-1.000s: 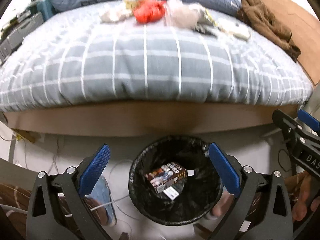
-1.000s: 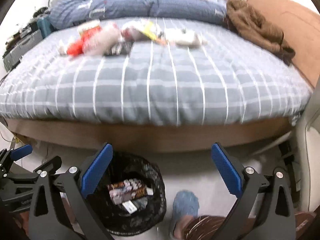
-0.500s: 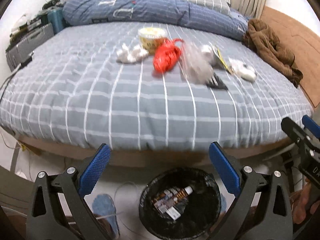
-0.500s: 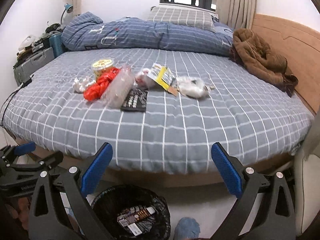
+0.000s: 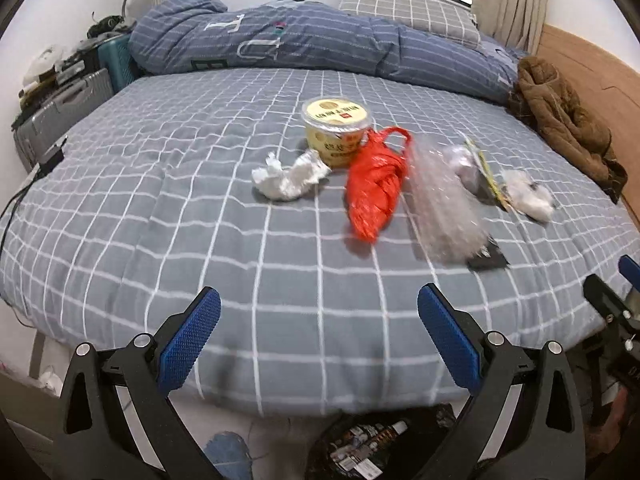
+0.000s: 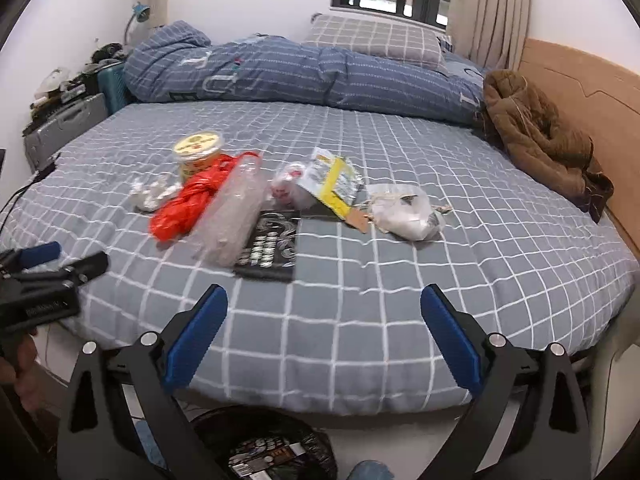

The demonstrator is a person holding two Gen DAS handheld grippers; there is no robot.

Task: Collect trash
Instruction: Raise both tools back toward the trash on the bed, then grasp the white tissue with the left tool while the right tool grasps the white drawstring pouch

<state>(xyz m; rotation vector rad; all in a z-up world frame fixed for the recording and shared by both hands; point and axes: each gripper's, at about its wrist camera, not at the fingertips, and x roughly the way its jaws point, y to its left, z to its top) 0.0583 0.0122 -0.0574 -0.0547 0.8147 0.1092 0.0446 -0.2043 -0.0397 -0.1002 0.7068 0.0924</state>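
Observation:
Trash lies in a row on the grey checked bed (image 5: pixel 160 208): crumpled white tissue (image 5: pixel 289 176), a yellow tub (image 5: pixel 336 130), a red plastic bag (image 5: pixel 376 188), a clear plastic bag (image 5: pixel 444 200), a black packet (image 6: pixel 270 246), a yellow-and-white wrapper (image 6: pixel 334 184) and a white bag (image 6: pixel 406 212). Both grippers hover over the bed's near edge, short of the trash. My left gripper (image 5: pixel 319 344) is open and holds nothing. My right gripper (image 6: pixel 323 342) is open too, its fingers bare. The black-lined bin (image 6: pixel 276 452) with packets inside sits on the floor below.
A rolled blue duvet (image 5: pixel 304 44) and a checked pillow (image 6: pixel 376 38) lie at the far side. A brown jacket (image 6: pixel 540 136) rests by the wooden headboard (image 6: pixel 592 92). Grey cases (image 5: pixel 60 108) stand at the left. A blue slipper (image 5: pixel 226 454) is on the floor.
Both grippers have risen from above the bin on the floor up to the level of the bed, so the trash now fills the views. Both stayed open.

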